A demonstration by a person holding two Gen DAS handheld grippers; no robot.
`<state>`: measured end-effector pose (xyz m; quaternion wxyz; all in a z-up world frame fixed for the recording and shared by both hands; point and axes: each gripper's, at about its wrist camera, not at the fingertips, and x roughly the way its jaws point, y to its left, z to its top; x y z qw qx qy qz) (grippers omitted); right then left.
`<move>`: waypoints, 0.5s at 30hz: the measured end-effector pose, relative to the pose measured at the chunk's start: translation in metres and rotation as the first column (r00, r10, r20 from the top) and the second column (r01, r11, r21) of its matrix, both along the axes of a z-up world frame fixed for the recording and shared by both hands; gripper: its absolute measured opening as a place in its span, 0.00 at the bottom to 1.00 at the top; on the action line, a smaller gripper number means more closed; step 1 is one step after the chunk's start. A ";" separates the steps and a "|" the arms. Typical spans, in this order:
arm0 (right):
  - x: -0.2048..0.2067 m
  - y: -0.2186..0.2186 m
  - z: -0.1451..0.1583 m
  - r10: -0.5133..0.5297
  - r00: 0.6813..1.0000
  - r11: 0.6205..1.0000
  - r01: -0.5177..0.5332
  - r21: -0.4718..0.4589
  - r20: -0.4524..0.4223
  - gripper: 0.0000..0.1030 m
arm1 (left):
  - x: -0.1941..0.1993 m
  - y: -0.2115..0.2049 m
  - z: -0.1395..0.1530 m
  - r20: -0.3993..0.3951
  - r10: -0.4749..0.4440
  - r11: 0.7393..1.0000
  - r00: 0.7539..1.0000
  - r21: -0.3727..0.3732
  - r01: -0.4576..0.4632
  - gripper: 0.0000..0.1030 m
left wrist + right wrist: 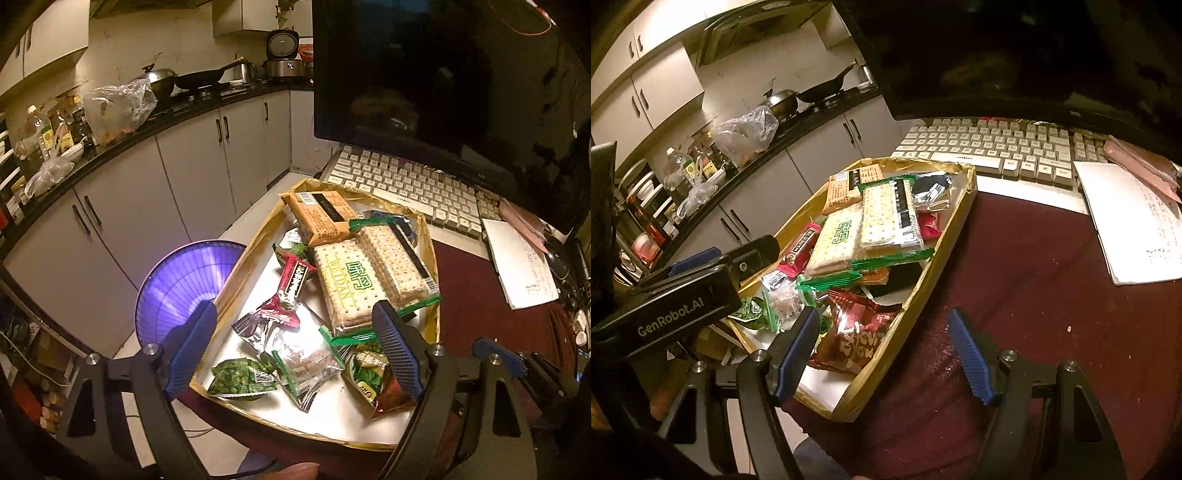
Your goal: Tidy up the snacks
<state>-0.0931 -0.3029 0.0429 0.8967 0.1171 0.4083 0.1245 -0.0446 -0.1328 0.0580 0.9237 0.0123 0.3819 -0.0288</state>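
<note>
A gold-rimmed box lid (432, 236) (945, 254) with a white floor lies on the dark red table and holds several snack packs. Two cracker packs with green trim (351, 284) (871, 229) lie in the middle, an orange pack (321, 214) (842, 190) behind them, a red-and-silver sachet (284, 291), a clear wafer pack (306, 360), green pea packs (240, 378) and a red-brown bag (853, 336). My left gripper (295, 354) is open and empty above the near snacks. My right gripper (886, 354) is open and empty over the tray's near right rim.
A white keyboard (413, 184) (997, 147) and dark monitor (443, 74) stand behind the tray. A notepad (521, 266) (1137, 221) lies to the right. A purple basket (177, 291) sits left of the table. Kitchen cabinets and a cluttered counter (122, 140) lie beyond.
</note>
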 end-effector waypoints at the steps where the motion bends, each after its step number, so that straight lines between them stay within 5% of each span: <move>1: 0.000 0.000 0.000 0.003 1.000 1.000 -0.003 0.001 0.001 0.70 | 0.000 0.000 -0.001 -0.003 0.000 1.000 1.000 0.000 0.000 0.84; 15: 0.005 0.010 -0.002 0.014 1.000 1.000 -0.015 -0.018 -0.015 0.68 | 0.005 0.010 -0.009 -0.026 0.005 1.000 1.000 0.003 -0.005 0.84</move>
